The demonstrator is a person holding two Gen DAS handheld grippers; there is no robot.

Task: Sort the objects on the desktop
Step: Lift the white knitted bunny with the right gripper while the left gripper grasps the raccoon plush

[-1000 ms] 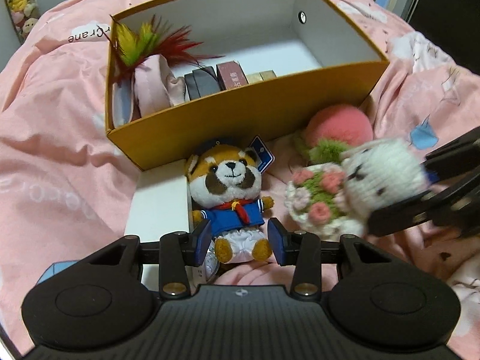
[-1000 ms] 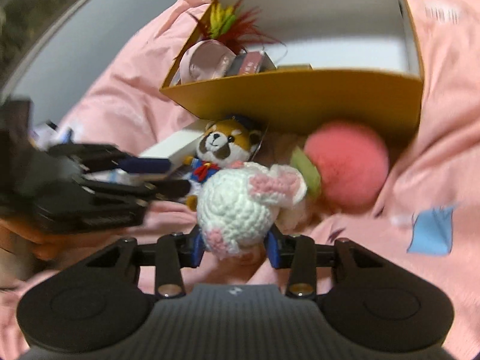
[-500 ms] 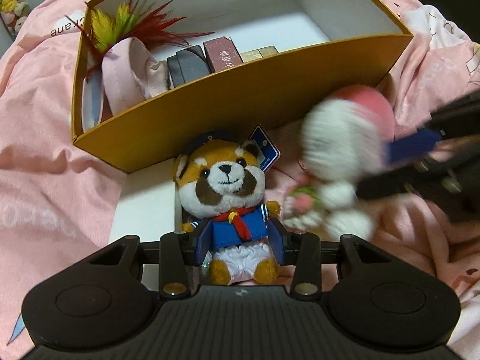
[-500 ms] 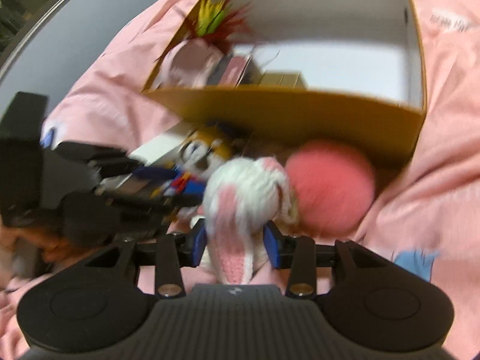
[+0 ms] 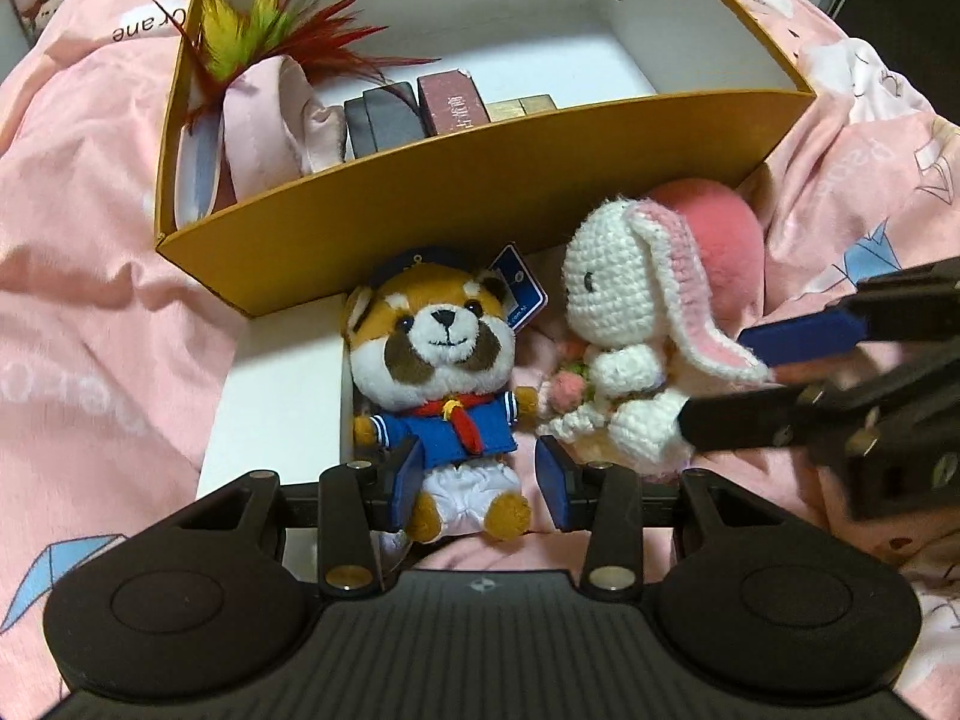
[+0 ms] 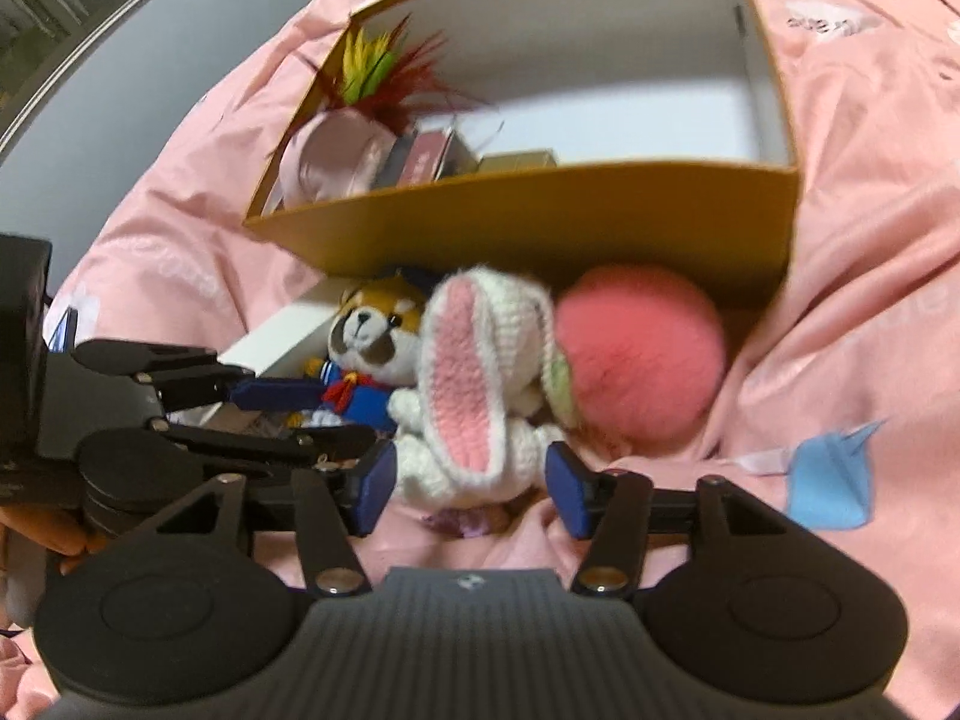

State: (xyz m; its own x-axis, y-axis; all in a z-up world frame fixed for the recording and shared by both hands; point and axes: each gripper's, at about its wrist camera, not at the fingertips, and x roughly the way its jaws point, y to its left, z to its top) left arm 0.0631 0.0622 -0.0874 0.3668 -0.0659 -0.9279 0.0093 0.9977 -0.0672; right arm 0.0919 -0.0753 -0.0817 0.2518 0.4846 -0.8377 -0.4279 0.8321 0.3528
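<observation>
A red panda plush in a blue sailor jacket lies in front of the orange box. My left gripper stands open around its legs, with a gap at the right pad. A white crocheted rabbit with pink ears sits upright on the bedding beside the panda. My right gripper straddles it and its jaws are opening, the pads just clear of the body. From the left wrist view the rabbit has the right gripper behind it.
A fluffy pink ball rests against the box wall behind the rabbit. Inside the box are a feather toy, pink cloth and several small boxes. A white flat slab lies under the panda's left side. Pink bedding surrounds everything.
The right gripper swung the rabbit upright beside the panda and widened its jaws off it. The left gripper slid forward so the panda's legs sit between its fingers.
</observation>
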